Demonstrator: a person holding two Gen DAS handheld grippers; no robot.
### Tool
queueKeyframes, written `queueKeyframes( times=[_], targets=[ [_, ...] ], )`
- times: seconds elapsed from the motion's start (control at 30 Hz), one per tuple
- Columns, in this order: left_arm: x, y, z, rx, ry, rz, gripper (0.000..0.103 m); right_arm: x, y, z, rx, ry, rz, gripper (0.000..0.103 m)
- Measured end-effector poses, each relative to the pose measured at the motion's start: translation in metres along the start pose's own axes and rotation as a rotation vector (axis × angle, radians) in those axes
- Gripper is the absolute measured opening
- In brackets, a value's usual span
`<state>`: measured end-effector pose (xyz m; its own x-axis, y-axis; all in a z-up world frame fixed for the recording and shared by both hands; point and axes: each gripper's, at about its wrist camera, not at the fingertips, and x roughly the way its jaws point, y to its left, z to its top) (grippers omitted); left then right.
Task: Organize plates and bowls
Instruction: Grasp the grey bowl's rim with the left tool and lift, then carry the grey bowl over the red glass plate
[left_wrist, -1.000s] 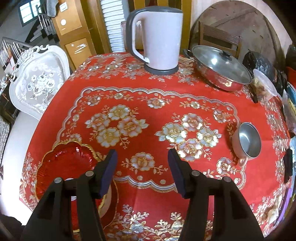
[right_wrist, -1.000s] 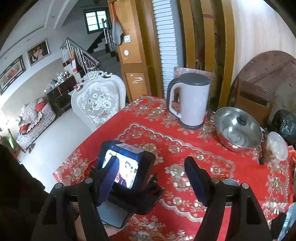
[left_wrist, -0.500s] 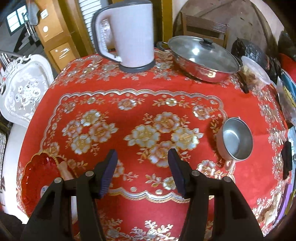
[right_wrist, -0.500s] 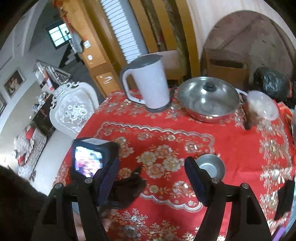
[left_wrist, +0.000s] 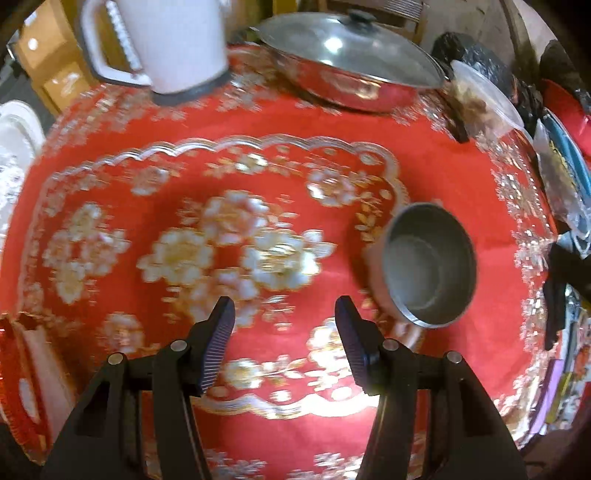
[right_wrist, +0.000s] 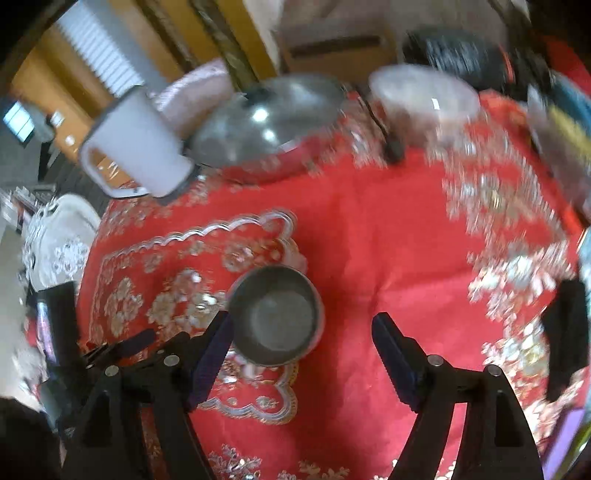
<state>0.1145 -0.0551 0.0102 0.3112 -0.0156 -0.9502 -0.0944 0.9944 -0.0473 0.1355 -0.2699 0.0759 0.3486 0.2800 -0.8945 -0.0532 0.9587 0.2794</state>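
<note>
A small steel bowl (left_wrist: 428, 264) with a pink outer wall stands on the red flowered tablecloth (left_wrist: 258, 155), to the right of and just beyond my left gripper (left_wrist: 284, 343), which is open and holds nothing. In the right wrist view the same bowl (right_wrist: 276, 314) lies just ahead of my open right gripper (right_wrist: 303, 354), close to its left finger. A red scalloped plate (left_wrist: 18, 384) shows at the left edge of the left wrist view, behind the left finger.
At the far side stand a white kettle (left_wrist: 162, 40), a lidded steel pan (left_wrist: 351, 62) and a clear lidded container (left_wrist: 484, 99). Dark bags and packets crowd the right edge (left_wrist: 565, 177). A white ornate chair (right_wrist: 59, 243) stands off the table's left side.
Both grippers have swung right and closer to the table. The steel bowl now looms larger and nearer in both views; the red plate has slid to the left edge. Both stay open.
</note>
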Motion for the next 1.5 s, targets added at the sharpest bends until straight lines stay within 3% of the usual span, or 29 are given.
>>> queueKeyframes(
  times=[0.2, 0.37, 0.43, 0.5, 0.57, 0.63, 0.73, 0.8, 0.87, 1.13, 1.5],
  targets=[
    [0.011, -0.023, 0.013, 0.007, 0.007, -0.027, 0.055, 0.038, -0.010, 0.001, 0.000, 0.053, -0.011, 0.077],
    [0.027, -0.038, 0.022, 0.034, 0.020, -0.015, 0.063, 0.063, -0.012, 0.002, -0.009, 0.107, -0.018, 0.058],
    [0.034, -0.041, 0.023, 0.046, 0.036, -0.014, 0.063, 0.071, -0.011, 0.003, -0.019, 0.128, -0.015, 0.055],
    [0.040, -0.044, 0.024, 0.056, 0.049, -0.019, 0.063, 0.078, -0.009, 0.002, -0.032, 0.145, -0.024, 0.049],
    [0.049, -0.047, 0.025, 0.065, 0.067, -0.004, 0.063, 0.088, -0.010, 0.001, -0.033, 0.171, -0.016, 0.026],
    [0.056, -0.047, 0.026, 0.059, 0.085, -0.015, 0.063, 0.096, -0.011, -0.001, -0.029, 0.195, -0.001, 0.017],
    [0.064, -0.048, 0.025, 0.058, 0.094, -0.037, 0.058, 0.102, -0.010, -0.004, -0.028, 0.202, 0.018, 0.016],
    [0.063, -0.051, 0.024, 0.066, 0.073, -0.081, 0.042, 0.103, -0.010, -0.003, -0.029, 0.205, 0.015, 0.016],
    [0.061, -0.059, 0.024, 0.097, 0.078, -0.111, 0.016, 0.103, -0.010, -0.003, -0.023, 0.213, 0.025, 0.016],
    [0.047, -0.047, 0.019, 0.074, 0.081, -0.135, 0.016, 0.091, 0.003, -0.004, -0.041, 0.211, 0.030, 0.016],
    [-0.021, 0.012, 0.017, -0.013, -0.009, -0.112, 0.016, 0.040, 0.077, -0.002, -0.165, 0.144, 0.102, 0.015]
  ],
)
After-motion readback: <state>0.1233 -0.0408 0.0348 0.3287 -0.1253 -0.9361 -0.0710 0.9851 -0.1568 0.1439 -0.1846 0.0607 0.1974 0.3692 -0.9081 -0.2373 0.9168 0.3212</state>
